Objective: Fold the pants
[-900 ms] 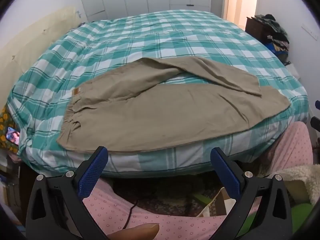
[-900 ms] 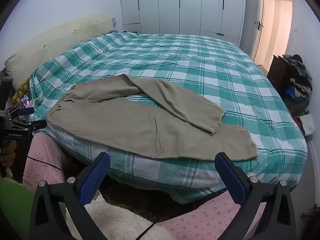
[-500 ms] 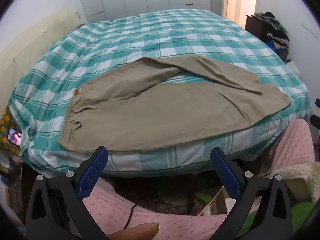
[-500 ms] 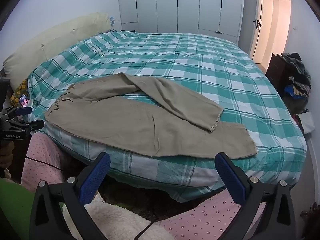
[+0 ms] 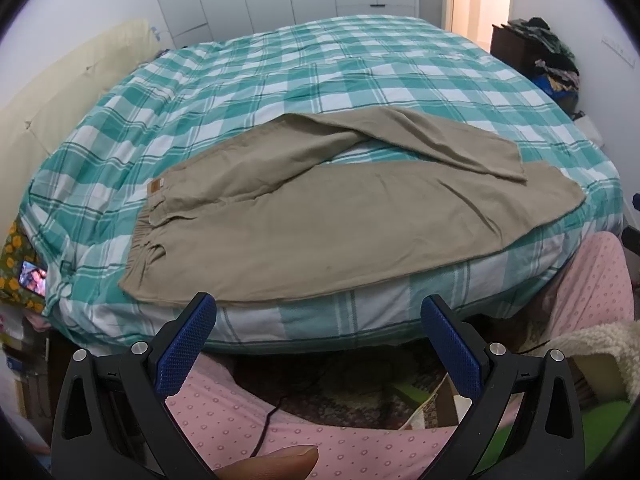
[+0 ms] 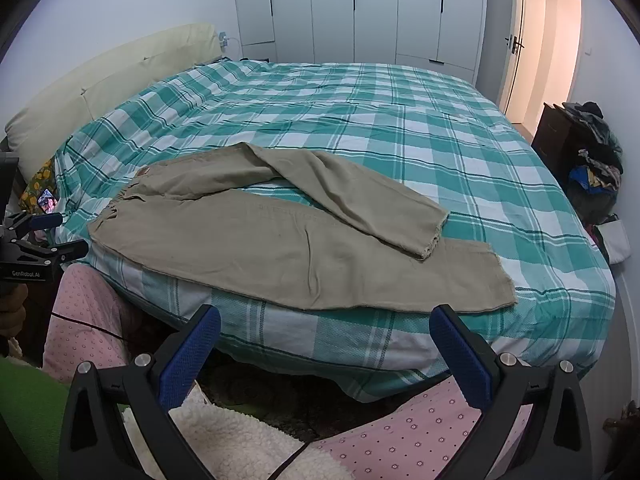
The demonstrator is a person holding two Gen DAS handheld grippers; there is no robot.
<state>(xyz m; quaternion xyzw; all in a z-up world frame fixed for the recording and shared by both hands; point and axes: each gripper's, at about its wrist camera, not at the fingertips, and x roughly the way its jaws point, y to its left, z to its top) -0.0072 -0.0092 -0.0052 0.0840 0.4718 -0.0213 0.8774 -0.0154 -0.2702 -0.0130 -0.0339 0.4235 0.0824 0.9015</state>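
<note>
Khaki pants (image 5: 328, 216) lie spread on the near edge of a bed with a teal checked cover (image 5: 320, 68), waistband to the left, legs to the right. The far leg lies bent across toward the near leg's hem. They also show in the right wrist view (image 6: 288, 240). My left gripper (image 5: 318, 320) is open and empty, just short of the bed edge below the near leg. My right gripper (image 6: 326, 330) is open and empty, off the bed edge below the near leg. The left gripper shows at the far left of the right wrist view (image 6: 48, 236).
A cream headboard (image 6: 100, 92) stands at the left. A phone (image 5: 34, 278) lies by the bed's left corner. A dark cabinet piled with clothes (image 6: 588, 160) stands at the right. White wardrobes (image 6: 360, 12) line the back wall. Pink dotted trouser legs (image 5: 260, 436) sit below the grippers.
Both grippers have risen slightly and moved a little toward the bed, so the pants sit lower in view. The pants have not moved.
</note>
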